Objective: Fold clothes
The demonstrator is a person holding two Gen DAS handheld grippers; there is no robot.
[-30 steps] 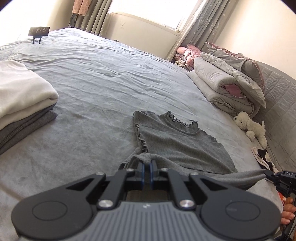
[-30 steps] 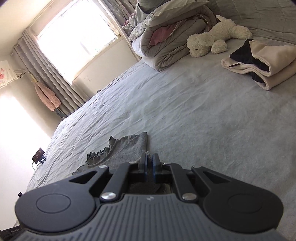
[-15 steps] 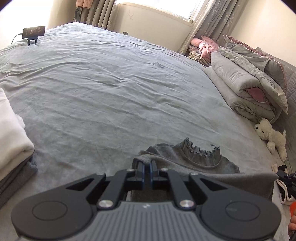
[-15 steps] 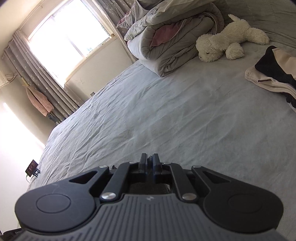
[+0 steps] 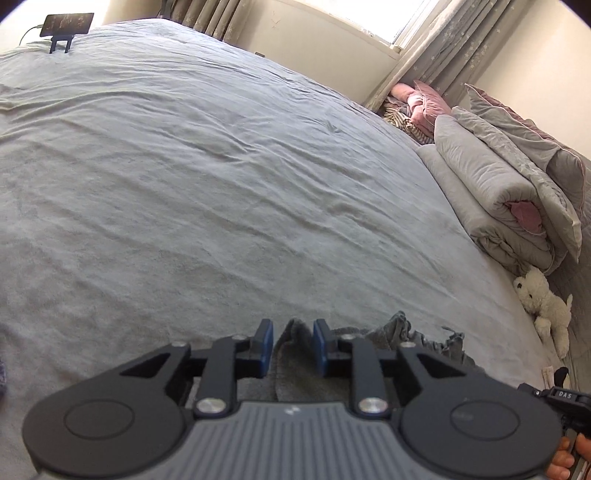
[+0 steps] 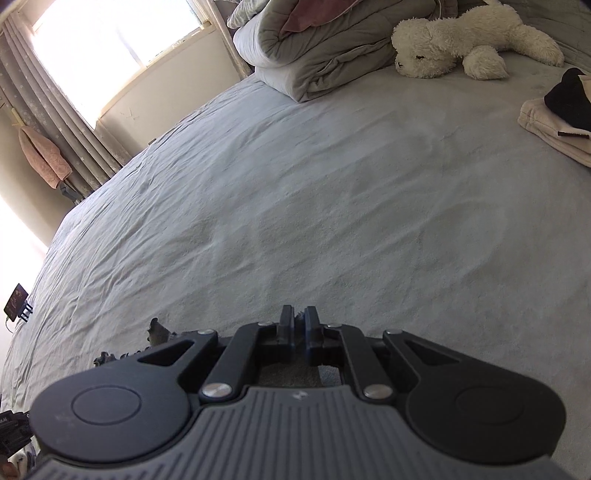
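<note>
A grey ribbed top (image 5: 406,332) with a frilled neckline lies bunched on the grey bed sheet (image 5: 221,184), mostly hidden under both grippers. My left gripper (image 5: 293,345) is open, and a ridge of the top's fabric stands loose between its blue pads. In the right wrist view, my right gripper (image 6: 299,323) is shut on an edge of the grey top (image 6: 157,330), whose frill pokes out at the lower left. The right gripper's body and a hand show at the lower right edge of the left wrist view.
A folded grey duvet (image 5: 498,192) and a white plush toy (image 5: 546,306) lie along the right side of the bed. A phone on a stand (image 5: 66,26) sits at the far left corner. Folded cream and black clothes (image 6: 554,122) lie at the right.
Both grippers carried the top's lower edge forward over the garment toward its neckline. The left gripper's jaws have opened and let go of the fabric; the right stays closed.
</note>
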